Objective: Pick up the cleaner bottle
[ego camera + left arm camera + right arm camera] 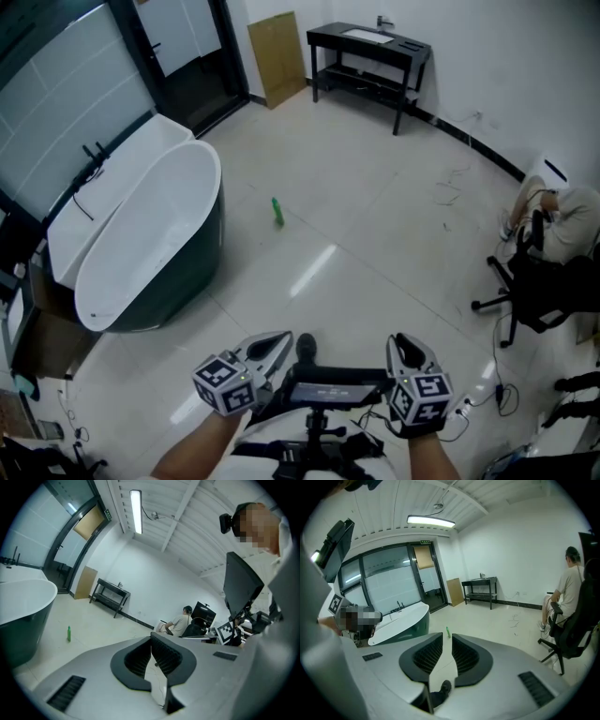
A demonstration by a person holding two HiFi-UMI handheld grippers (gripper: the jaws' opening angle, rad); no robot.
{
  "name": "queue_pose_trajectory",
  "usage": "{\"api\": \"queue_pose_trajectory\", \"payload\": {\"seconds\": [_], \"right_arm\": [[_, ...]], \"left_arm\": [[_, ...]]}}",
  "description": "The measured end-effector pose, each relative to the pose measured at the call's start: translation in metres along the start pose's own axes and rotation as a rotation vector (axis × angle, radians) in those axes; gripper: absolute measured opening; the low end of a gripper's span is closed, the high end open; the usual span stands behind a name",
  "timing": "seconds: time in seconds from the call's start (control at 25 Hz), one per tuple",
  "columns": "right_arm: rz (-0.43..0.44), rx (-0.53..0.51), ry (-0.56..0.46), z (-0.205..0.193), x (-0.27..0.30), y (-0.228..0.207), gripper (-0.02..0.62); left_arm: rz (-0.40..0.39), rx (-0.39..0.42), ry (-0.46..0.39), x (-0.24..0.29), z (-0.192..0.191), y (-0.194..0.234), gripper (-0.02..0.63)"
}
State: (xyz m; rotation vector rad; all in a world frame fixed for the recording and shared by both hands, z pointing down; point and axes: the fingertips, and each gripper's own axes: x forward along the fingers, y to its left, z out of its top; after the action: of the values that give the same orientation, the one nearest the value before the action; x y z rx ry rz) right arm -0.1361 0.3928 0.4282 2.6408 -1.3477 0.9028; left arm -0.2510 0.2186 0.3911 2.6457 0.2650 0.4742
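The green cleaner bottle (277,211) stands upright on the floor near the bathtub (211,173), untouched. Well short of it, the left gripper (281,339) is clenched on nothing, and the right gripper (405,342) has its jaws slightly apart, empty. The approach and the grasp are both left to do.

1. The left gripper (279,341) is held out low in front of the body, its tips pointing forward and slightly toward the middle.
2. In the left gripper view its jaws are pressed together, with nothing between them.
3. The right gripper (404,343) is held about level with the left one, the two well apart.
4. Its jaws stand a narrow gap apart and hold nothing.
5. The left forearm (192,452) and the right forearm (433,459) are bare and reach in from the bottom edge of the head view.
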Motion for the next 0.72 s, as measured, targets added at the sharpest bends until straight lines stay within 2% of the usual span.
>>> {"api": "queue_pose_trajectory", "payload": {"seconds": [0.24,0.48,0.72], "right_arm": [[-0.046,-0.003,0.006,0.028,0.039,-0.040,0.067],[-0.070,-0.031,0.030,0.080,0.095,-0.069,0.067],[-0.074,-0.051,0.032,0.133,0.154,-0.075,0.067]], "left_arm": [[-0.050,-0.011,-0.005,0.063,0.023,0.029,0.003],[-0.065,-0.022,-0.020,0.132,0.064,0.081,0.003],[-0.070,-0.025,-0.043,0.168,0.111,0.129,0.003]]}}
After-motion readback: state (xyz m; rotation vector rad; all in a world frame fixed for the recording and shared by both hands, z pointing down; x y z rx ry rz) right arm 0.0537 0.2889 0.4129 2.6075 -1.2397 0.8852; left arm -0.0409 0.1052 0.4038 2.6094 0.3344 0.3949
